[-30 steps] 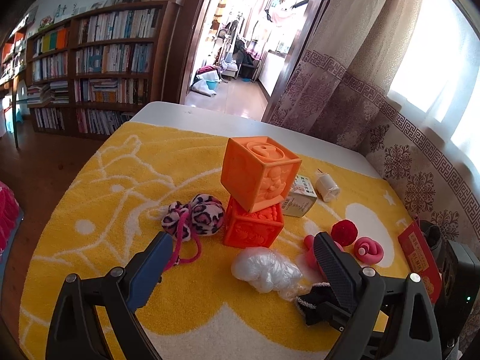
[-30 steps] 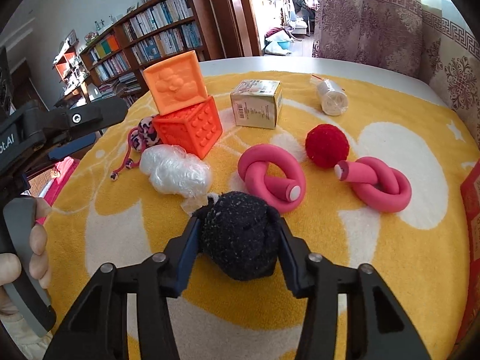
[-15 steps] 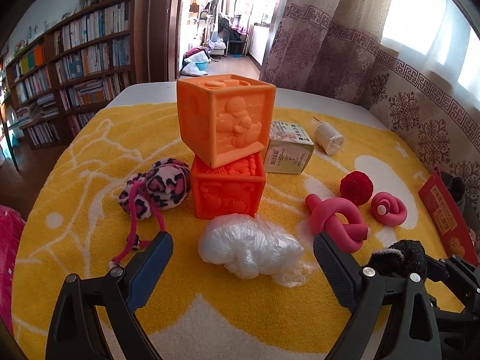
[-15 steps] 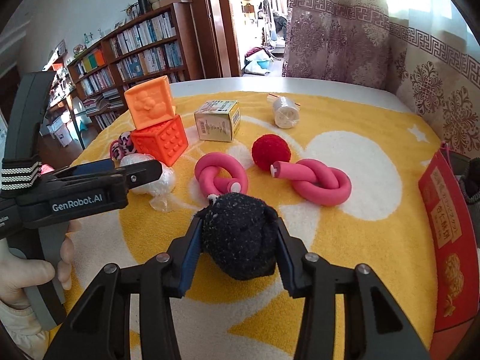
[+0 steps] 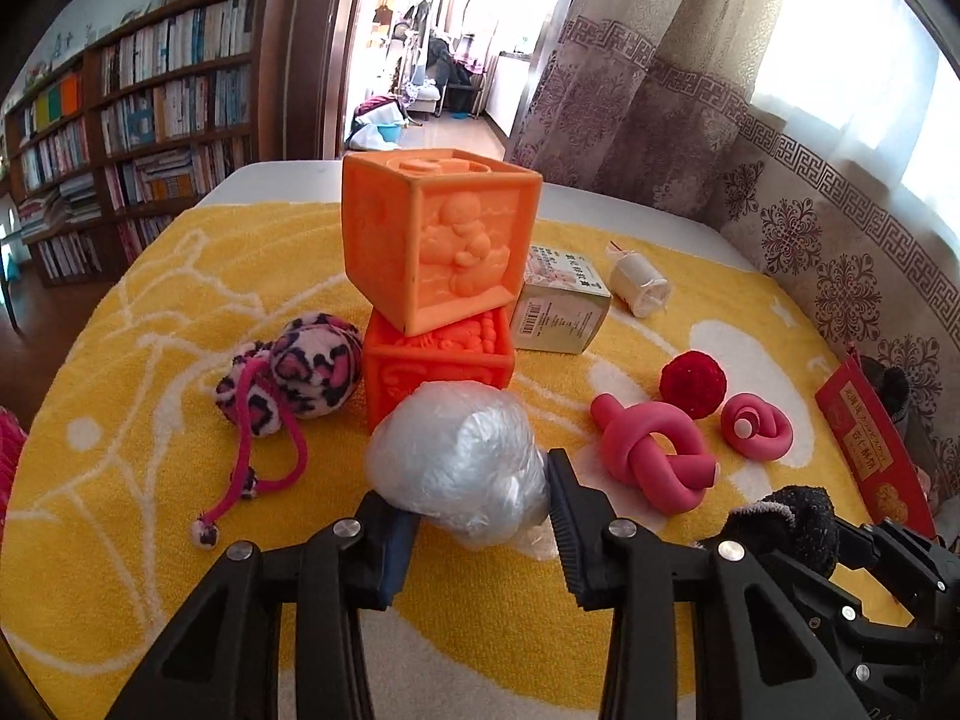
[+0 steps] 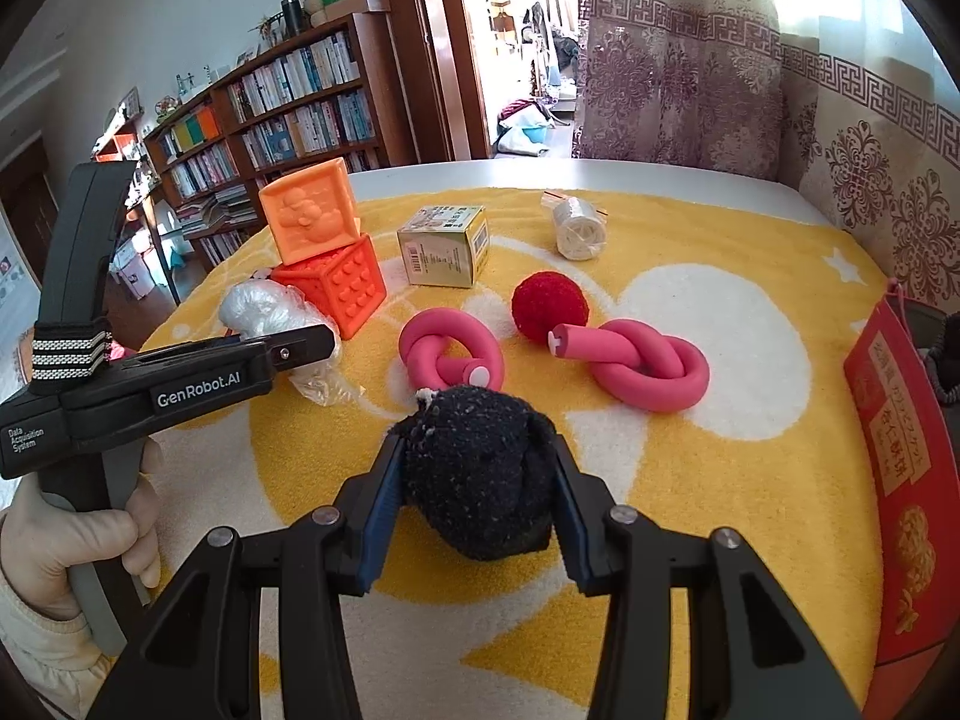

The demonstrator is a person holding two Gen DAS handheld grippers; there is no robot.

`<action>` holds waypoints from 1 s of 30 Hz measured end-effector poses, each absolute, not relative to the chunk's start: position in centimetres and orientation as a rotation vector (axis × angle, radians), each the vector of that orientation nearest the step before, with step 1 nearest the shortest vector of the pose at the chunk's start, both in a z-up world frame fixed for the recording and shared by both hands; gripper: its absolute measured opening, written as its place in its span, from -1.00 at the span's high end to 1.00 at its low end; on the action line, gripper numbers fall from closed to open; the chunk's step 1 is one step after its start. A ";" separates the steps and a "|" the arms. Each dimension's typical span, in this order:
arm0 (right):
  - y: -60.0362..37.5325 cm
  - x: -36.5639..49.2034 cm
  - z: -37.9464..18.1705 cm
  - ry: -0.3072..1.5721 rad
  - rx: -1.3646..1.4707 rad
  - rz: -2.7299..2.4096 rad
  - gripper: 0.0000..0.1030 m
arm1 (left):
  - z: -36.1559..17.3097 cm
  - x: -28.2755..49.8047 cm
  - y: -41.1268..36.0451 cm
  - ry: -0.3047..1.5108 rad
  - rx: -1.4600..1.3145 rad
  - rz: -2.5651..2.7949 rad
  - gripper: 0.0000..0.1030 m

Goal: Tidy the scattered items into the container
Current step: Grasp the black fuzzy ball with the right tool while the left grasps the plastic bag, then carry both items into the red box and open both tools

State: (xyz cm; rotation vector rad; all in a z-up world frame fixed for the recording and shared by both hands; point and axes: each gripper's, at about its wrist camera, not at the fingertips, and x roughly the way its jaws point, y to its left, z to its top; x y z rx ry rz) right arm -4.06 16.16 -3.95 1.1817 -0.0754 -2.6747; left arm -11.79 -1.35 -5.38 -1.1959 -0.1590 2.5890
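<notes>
A crumpled clear plastic bag wad [image 5: 456,450] lies on the yellow towel [image 5: 150,540] in front of two stacked orange cubes [image 5: 438,252]. My left gripper [image 5: 474,492] is closing on the wad, and both pads press its sides. The same gripper [image 6: 312,339] shows at the left of the right wrist view, held by a person's hand [image 6: 54,546]. My right gripper [image 6: 475,462] is shut on a black fuzzy ball [image 6: 480,498], held just above the towel. A red printed bag [image 6: 900,450] stands at the table's right edge, with a dark container [image 6: 948,354] partly hidden behind it.
On the towel lie a leopard-print pom-pom with pink cord [image 5: 300,366], two knotted pink foam tubes [image 6: 648,360] [image 6: 450,351], a red pom-pom [image 6: 549,303], a small carton [image 6: 447,246] and a white roll [image 6: 576,228]. Curtains hang right; bookshelves stand far left.
My left gripper came forward and down over the plastic wad and its jaws closed from wide open onto it. The right gripper kept the black ball and shifted slightly toward the right.
</notes>
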 end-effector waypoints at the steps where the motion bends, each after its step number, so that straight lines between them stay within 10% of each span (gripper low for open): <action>1: 16.2 -4.1 -3.9 -0.079 1.180 -2.679 0.03 | -5.2 -11.6 -1.3 -0.153 -1.186 2.592 0.20; 30: 35.9 3.7 3.4 -0.501 0.980 -3.223 0.03 | 0.1 -7.4 6.6 -0.073 -0.994 2.454 0.20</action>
